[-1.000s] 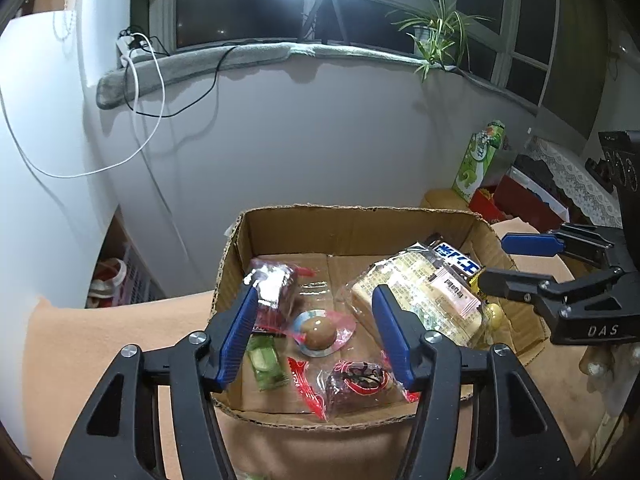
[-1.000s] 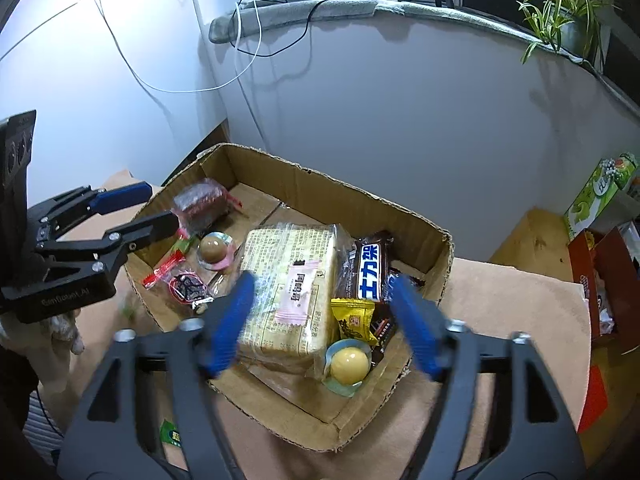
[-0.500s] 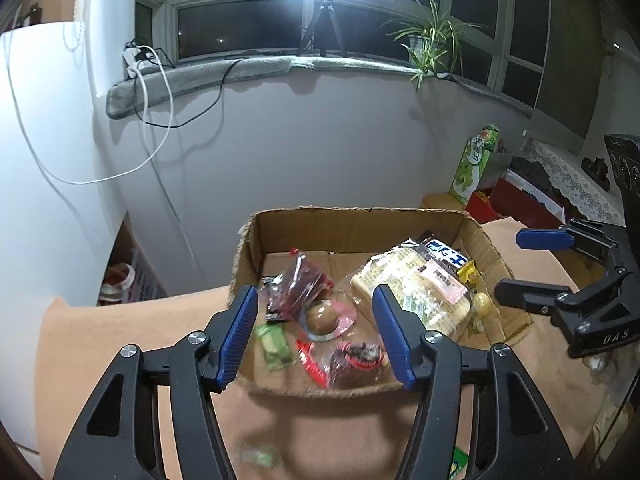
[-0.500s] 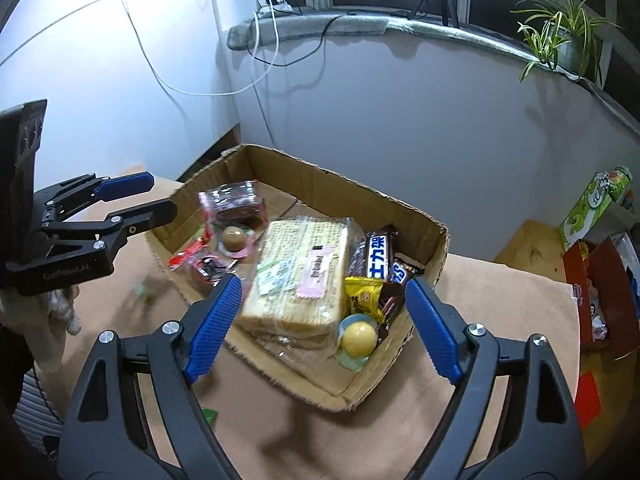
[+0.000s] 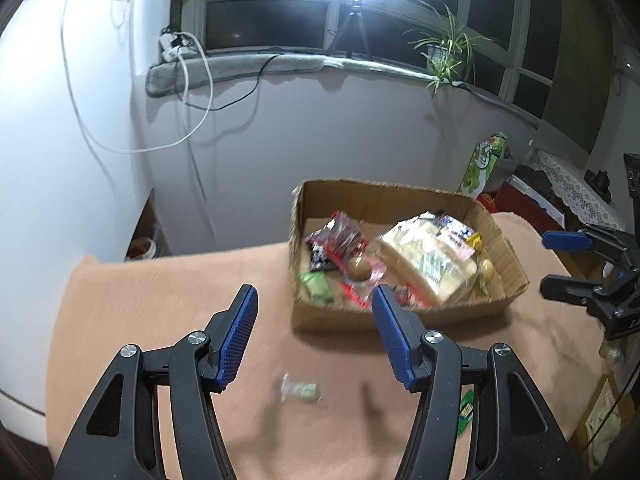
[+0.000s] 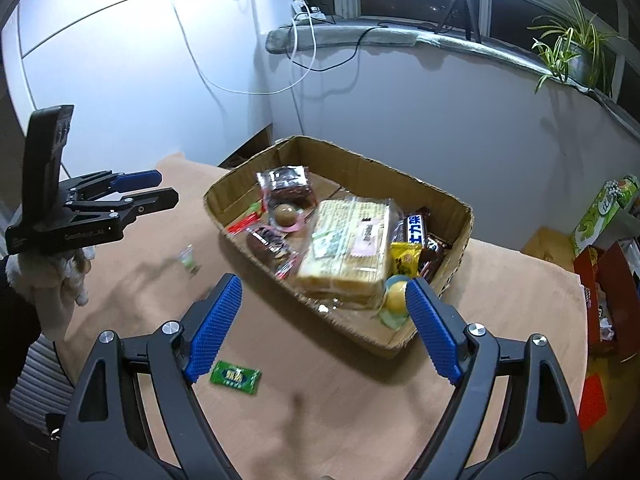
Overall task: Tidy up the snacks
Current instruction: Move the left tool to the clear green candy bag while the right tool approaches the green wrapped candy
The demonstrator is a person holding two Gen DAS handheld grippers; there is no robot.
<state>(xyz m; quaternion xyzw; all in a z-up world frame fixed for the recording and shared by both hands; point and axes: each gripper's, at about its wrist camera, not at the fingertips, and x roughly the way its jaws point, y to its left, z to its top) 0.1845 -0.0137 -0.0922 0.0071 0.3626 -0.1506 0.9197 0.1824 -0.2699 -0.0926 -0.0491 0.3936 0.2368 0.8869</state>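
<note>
The green candy packet (image 6: pixel 235 377) lies at seven o'clock of the wide-open, empty right hand-held gripper (image 6: pixel 324 322), long axis crosswise.

Both hand-held grippers (image 5: pixel 314 316) (image 6: pixel 324 308) seemingly backed away from the cardboard box (image 6: pixel 460 216).

The box (image 6: pixel 404 184) is matt brown corrugated cardboard with rough torn edges; the table cover (image 6: pixel 500 300) looks like soft, matt peach cloth; the bread bag (image 6: pixel 348 248) is clear, glossy plastic film, as are the shiny snack wrappers (image 6: pixel 282 184); the green sachet (image 6: pixel 235 377) on the cloth is glossy foil-like plastic; the right gripper (image 6: pixel 320 322) has matt black plastic arms, ribbed blue pads (image 6: pixel 214 324) and bright metal screws.
</note>
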